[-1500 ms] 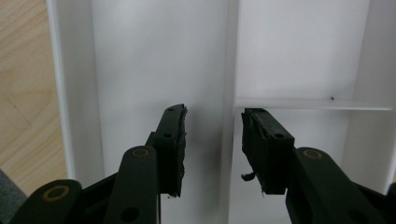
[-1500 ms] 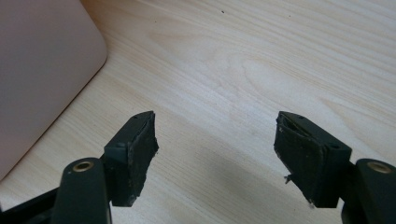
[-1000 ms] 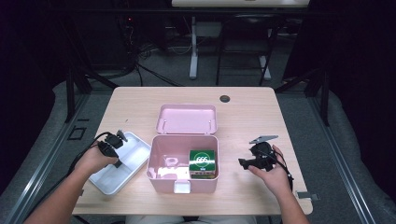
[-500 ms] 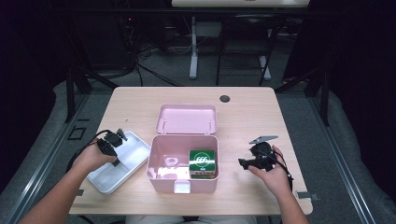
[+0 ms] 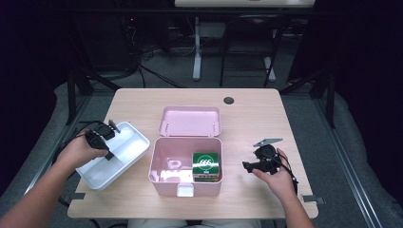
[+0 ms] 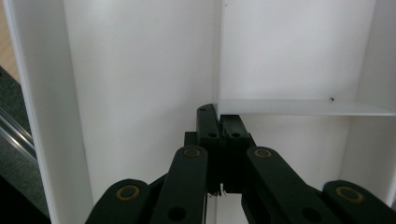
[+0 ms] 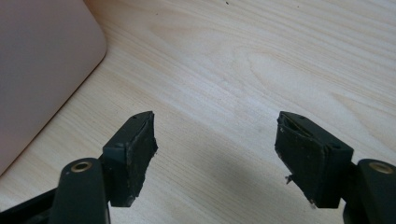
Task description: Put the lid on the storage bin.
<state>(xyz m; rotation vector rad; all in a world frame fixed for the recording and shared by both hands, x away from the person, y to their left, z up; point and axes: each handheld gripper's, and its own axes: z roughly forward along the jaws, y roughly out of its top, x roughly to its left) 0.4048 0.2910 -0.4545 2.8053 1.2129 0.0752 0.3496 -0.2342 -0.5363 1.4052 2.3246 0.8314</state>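
A white tray (image 5: 124,151) lies on the left of the wooden table (image 5: 256,114). My left gripper (image 5: 102,135) sits at its far left corner. In the left gripper view my left gripper (image 6: 219,114) is shut on a thin inner wall of the white tray (image 6: 140,70). An open pink box (image 5: 164,164) stands mid-table with its lid (image 5: 190,121) laid back. A green packet (image 5: 206,166) and small white items lie inside. My right gripper (image 5: 251,166) hovers to the right of the box. In the right gripper view it (image 7: 215,140) stands open over bare wood, apart from the pink box (image 7: 42,60).
A round dark grommet (image 5: 229,100) sits near the table's far edge. Metal frames and cables stand on the floor beyond the table. Bare wood (image 7: 261,60) stretches to the right of the box.
My left gripper and the white tray it holds have shifted a little to the left. The right gripper has stayed in place.
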